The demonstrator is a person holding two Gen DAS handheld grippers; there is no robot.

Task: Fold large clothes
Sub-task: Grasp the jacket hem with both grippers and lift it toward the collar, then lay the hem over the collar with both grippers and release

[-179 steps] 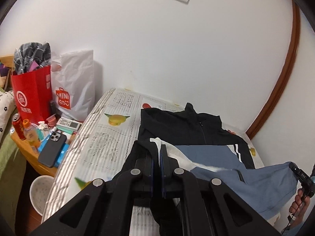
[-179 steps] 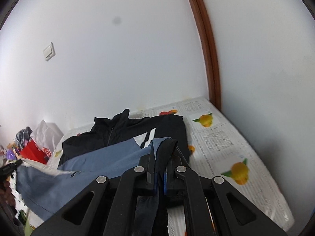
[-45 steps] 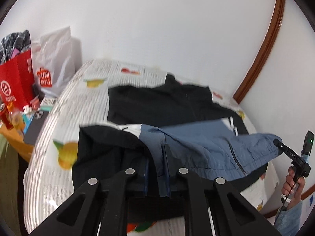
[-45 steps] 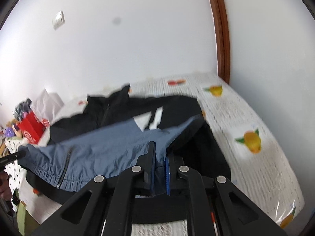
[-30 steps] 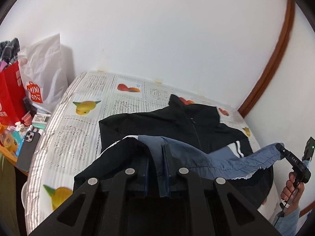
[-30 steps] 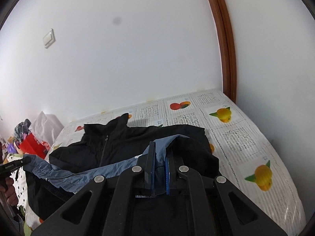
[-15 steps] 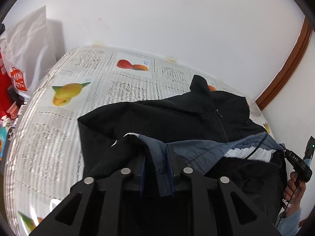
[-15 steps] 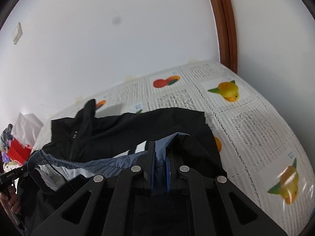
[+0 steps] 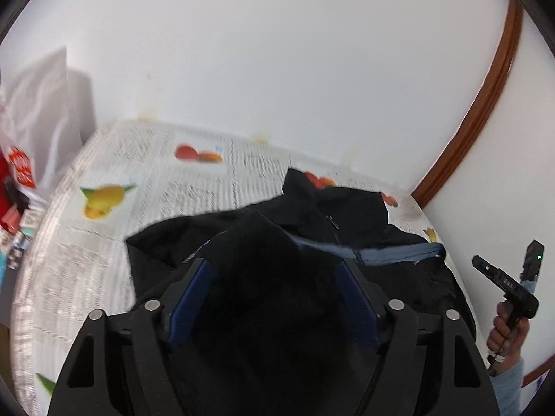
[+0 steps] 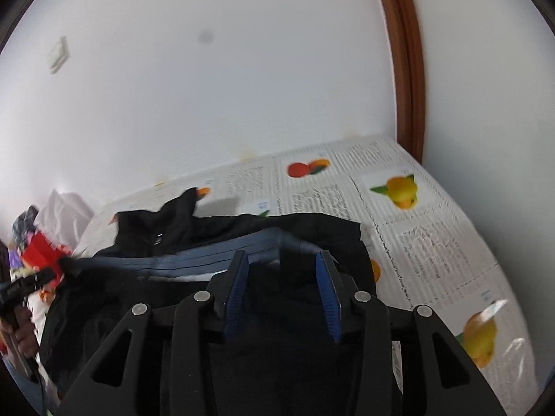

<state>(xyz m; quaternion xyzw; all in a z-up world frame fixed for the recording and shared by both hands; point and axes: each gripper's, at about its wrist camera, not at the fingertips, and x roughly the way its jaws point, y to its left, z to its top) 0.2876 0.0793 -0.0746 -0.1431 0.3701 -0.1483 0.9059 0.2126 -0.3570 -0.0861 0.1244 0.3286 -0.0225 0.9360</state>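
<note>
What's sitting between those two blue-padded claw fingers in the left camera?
In the left wrist view, the left claw is open, and black fabric of the folded jacket fills the gap between its blue pads. Whether cloth touches them is unclear.

No text can be read: the newspaper-style print on the bed cover (image 10: pixel 433 239) is blurred, and the red marking on the white bag (image 9: pixel 38 111) is too smeared to make out.
</note>
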